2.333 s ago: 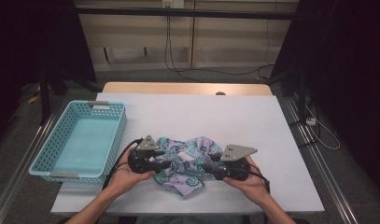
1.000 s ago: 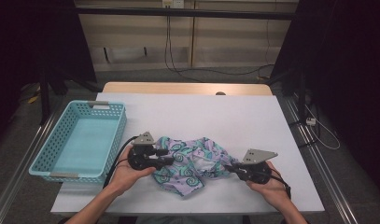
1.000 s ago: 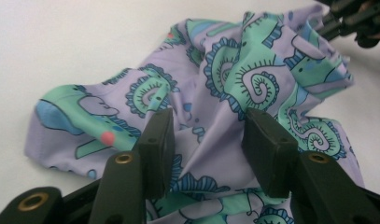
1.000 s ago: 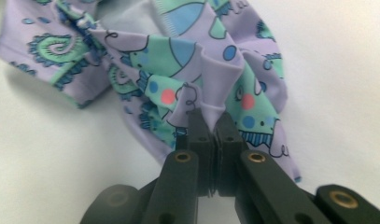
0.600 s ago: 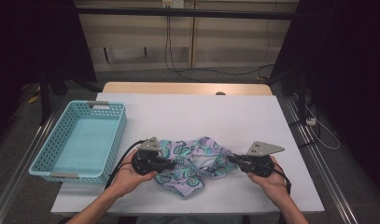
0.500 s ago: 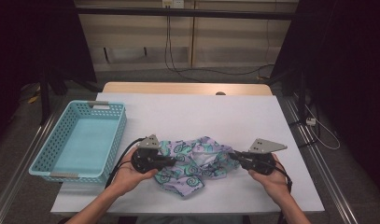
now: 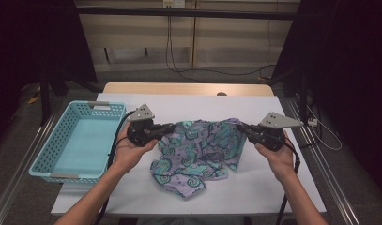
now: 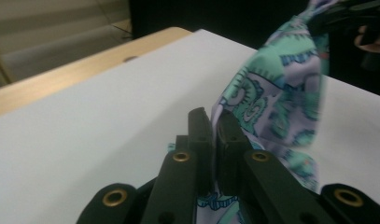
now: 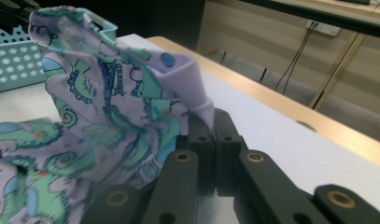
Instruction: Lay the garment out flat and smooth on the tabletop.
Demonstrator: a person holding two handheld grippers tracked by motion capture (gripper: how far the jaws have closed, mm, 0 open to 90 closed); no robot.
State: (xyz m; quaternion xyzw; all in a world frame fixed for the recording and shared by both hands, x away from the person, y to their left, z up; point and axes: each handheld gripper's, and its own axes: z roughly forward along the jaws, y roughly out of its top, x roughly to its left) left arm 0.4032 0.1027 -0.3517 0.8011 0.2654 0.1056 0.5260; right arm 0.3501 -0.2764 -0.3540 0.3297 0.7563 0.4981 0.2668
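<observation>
A person holds a gripper in each hand over the white table point(image 7: 188, 105). Between the two grippers hangs a patterned cloth point(image 7: 198, 152) — purple and green, with swirls on it.

The left gripper point(image 7: 169, 127) has its jaws clamped tight on the cloth's left top corner. In the left gripper view, the cloth point(image 8: 276, 93) comes out from between the two black jaws, which press together with just the thin cloth in the gap. Its jaws have just been closing, with the cloth between them.

The right gripper point(image 7: 240, 127) pinches the cloth's right top corner. In the right gripper view, a folded bit of the cloth point(image 9: 113, 107) sticks up from between the jaws, which are squeezed shut on it.

The top edge of the cloth is stretched between the two grippers, up off the table. The bottom part lies crumpled on the table, near the front edge and about in the middle.

A light blue basket point(image 7: 50, 166) sits at the left edge of the table — well apart from the cloth. The left hand point(image 7: 132, 150) is just beside it.
</observation>
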